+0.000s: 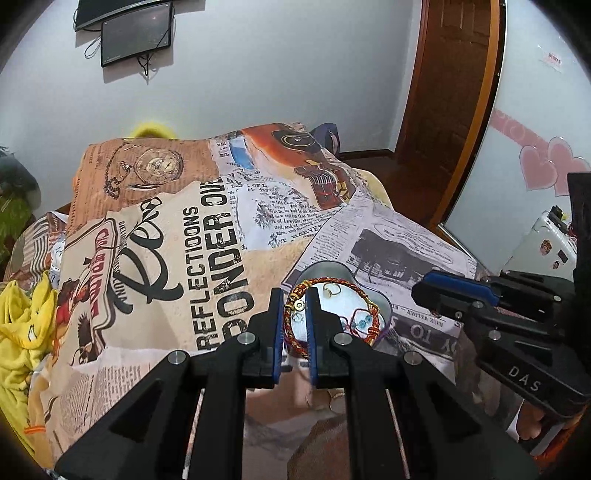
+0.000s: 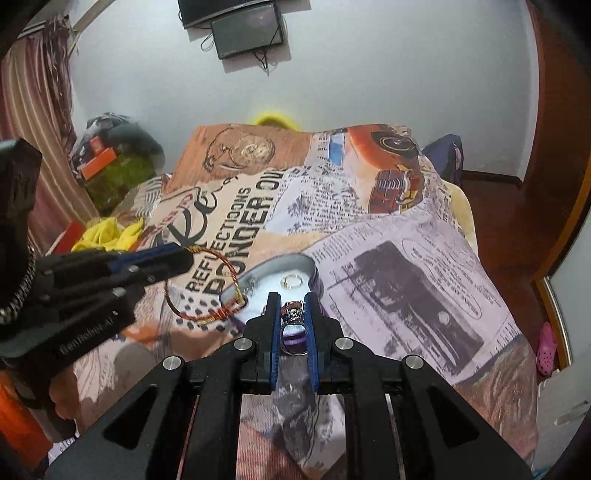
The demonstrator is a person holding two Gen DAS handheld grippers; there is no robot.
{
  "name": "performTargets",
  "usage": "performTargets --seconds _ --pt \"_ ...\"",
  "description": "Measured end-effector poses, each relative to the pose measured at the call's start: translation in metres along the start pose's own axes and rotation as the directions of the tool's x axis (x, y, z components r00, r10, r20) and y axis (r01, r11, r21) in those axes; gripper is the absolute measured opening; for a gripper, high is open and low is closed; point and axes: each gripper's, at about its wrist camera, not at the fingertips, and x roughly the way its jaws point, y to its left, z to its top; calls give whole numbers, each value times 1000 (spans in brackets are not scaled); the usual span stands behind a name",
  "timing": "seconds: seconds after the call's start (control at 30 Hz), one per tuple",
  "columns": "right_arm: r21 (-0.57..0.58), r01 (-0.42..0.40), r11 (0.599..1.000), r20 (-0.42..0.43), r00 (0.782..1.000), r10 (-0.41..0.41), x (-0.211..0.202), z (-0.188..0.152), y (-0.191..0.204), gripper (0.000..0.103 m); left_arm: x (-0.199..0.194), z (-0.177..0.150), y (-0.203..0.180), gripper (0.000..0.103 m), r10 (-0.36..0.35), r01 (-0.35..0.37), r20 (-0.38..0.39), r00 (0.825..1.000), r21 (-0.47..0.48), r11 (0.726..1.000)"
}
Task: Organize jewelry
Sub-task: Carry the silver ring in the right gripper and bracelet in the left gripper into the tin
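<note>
A bed (image 1: 177, 236) spread with a newspaper-print cover fills a white-walled room with a dark screen (image 1: 136, 33) on the wall and a wooden door (image 1: 450, 92) at the right. Near the bed's right edge lies an open tin (image 2: 310, 267) holding a thin gold ring (image 2: 291, 281). The left gripper (image 1: 294, 306) is clamped on a red-and-gold bangle (image 1: 295, 334) at the tin's left rim, and the right gripper (image 2: 293, 314) pinches a stone-set ring (image 2: 293, 312) over its near end.

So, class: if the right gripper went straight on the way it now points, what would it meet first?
The right gripper, shut on a stone-set ring, points at the heart-shaped tin just ahead. It would probably meet the tin's white inside near the plain ring, though depth is unclear.
</note>
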Motion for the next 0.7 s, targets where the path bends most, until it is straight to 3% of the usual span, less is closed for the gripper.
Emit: performTargets --seconds 0.33,0.7 --pt "14 -22 1000 11 1000 22 13 11 -4 11 30 2 5 10 -16 16 -42 999 -4 1000" --pt "34 -46 998 -55 997 48 46 8 -10 11 59 -2 9 10 -52 49 -98 994 -39 998"
